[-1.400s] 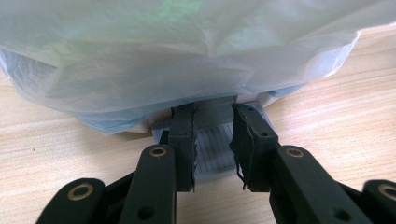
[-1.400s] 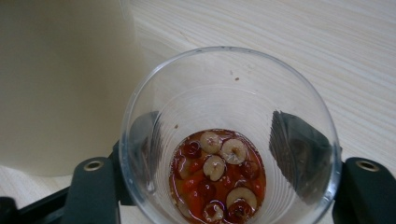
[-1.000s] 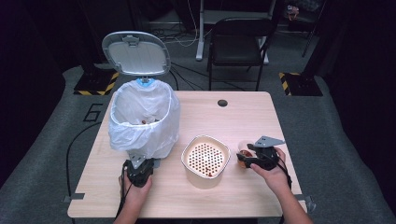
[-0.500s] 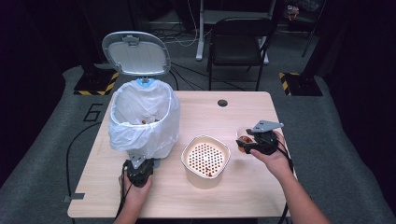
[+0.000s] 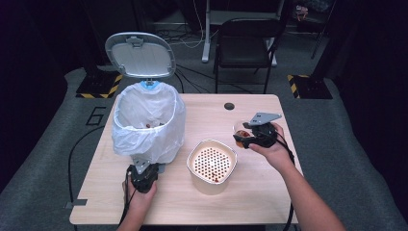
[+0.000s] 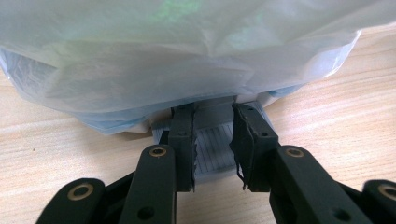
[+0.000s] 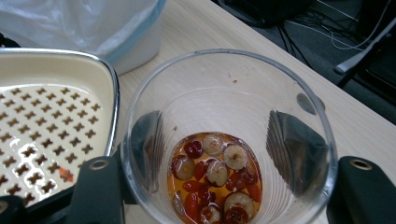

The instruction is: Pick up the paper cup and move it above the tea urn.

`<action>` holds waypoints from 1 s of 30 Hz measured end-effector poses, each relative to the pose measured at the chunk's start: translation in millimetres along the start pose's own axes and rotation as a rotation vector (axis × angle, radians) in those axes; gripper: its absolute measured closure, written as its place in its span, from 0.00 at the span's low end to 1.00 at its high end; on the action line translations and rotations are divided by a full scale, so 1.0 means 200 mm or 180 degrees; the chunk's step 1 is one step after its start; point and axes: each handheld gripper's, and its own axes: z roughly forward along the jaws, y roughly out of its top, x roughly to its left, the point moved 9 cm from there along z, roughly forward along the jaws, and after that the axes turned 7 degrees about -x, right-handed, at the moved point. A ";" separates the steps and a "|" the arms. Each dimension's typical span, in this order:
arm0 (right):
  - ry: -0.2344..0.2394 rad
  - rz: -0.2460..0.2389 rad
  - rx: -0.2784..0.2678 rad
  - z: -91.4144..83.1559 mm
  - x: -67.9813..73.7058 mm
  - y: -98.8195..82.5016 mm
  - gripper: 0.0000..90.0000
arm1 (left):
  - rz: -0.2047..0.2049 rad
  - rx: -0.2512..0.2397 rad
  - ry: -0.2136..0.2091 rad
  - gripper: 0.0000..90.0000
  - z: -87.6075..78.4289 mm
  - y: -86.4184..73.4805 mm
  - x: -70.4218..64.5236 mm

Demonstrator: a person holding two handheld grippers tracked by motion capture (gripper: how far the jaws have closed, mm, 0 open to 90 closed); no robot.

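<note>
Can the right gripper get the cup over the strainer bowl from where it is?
Probably yes. The right gripper holds the glass cup raised just beside the strainer bowl, with bare table between them and nothing standing in the way.

The left tool [image 6: 212, 151] has its jaws around a grey ribbed pedal [image 6: 213, 148] beneath a white bag-lined bin [image 6: 187, 56] on the bench [image 6: 327, 112].

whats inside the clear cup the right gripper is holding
In the right gripper view, the clear cup holds amber liquid with red berries and pale round fruit slices at the bottom. The rest is empty. What lies beneath the top pieces is covered.
</note>
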 end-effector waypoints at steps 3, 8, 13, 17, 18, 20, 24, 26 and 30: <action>0.0042 0.0011 -0.0048 0.01 0.00 0.04 0.40 | 0.0003 0.0001 -0.0002 0.77 0.00 0.00 0.00; 0.0091 -0.0021 -0.0112 0.02 0.00 0.09 0.40 | -0.0008 0.0000 -0.0006 0.77 0.00 0.00 0.00; 0.0160 -0.0048 -0.0204 0.03 0.01 0.14 0.41 | -0.0007 0.0000 -0.0006 0.77 0.00 0.00 0.00; 0.0181 -0.0151 -0.0245 0.02 0.03 0.17 0.41 | 0.0000 0.0000 -0.0002 0.77 0.00 0.00 0.00; 0.0173 -0.0210 -0.0249 0.02 0.03 0.18 0.41 | -0.0002 -0.0001 -0.0002 0.77 0.00 0.00 0.00; 0.0173 -0.0241 -0.0239 0.02 0.04 0.18 0.41 | -0.0004 0.0000 -0.0001 0.77 0.00 0.00 0.00; 0.0217 -0.0444 -0.0276 0.03 0.07 0.21 0.42 | -0.0003 0.0000 -0.0001 0.77 0.00 0.00 0.00; 0.0228 -0.0532 -0.0285 0.03 0.09 0.22 0.43 | -0.0004 -0.0001 -0.0001 0.77 0.00 0.00 0.00; 0.0235 -0.0773 -0.0330 0.02 0.13 0.25 0.43 | -0.0006 -0.0001 -0.0003 0.77 0.00 0.00 0.00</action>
